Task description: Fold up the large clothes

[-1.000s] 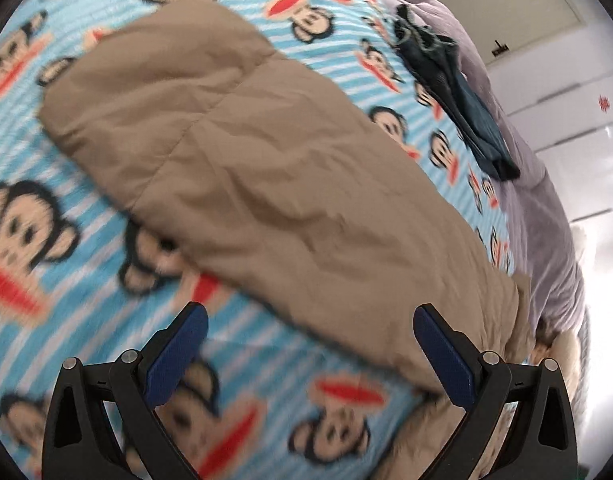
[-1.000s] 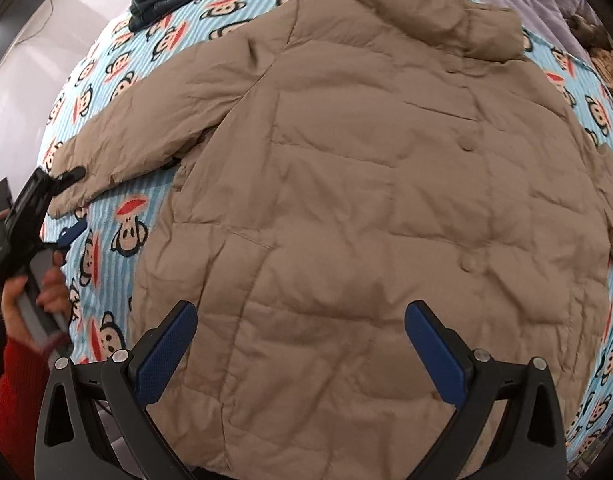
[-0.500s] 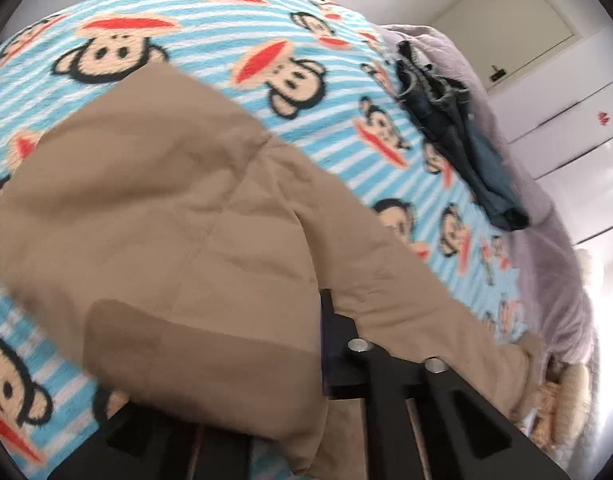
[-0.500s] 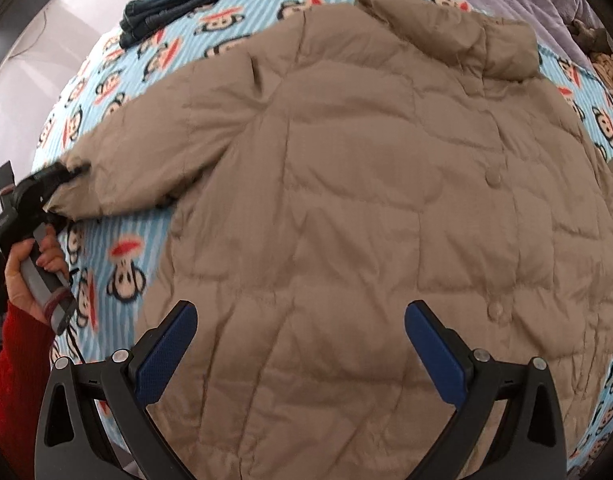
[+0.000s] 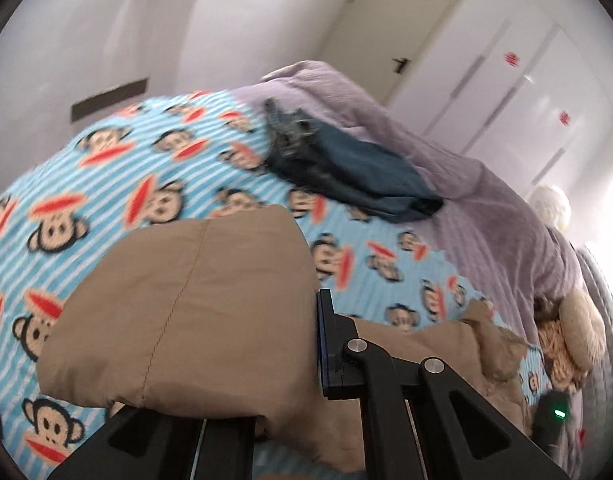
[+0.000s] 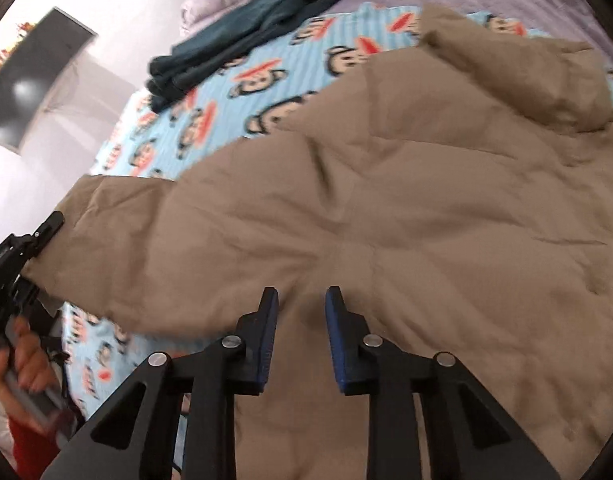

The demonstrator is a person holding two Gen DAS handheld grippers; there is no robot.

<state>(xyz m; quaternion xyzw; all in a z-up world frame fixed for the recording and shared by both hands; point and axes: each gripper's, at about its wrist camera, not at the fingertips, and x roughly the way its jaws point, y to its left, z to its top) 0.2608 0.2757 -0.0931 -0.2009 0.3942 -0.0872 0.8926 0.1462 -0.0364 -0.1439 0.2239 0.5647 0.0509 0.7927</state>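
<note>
A large tan puffy jacket lies spread front-up on the monkey-print bed sheet, collar at the far right. My left gripper is shut on the cuff of its sleeve, which hangs lifted above the sheet; one finger is hidden under the fabric. In the right wrist view the left gripper shows at the left edge, held by a hand, with the sleeve end in it. My right gripper points down onto the jacket's body near the sleeve's root. Its jaws are closing, with a puckered ridge of fabric between them.
A folded dark blue garment lies at the far side of the sheet. A lilac blanket and a plush toy sit along the far edge. White closet doors and a dark wall screen stand beyond.
The left gripper shut on the sleeve cuff and rose with it off the sheet. The right gripper moved left and down over the jacket, and its jaws went from wide apart to a narrow gap.
</note>
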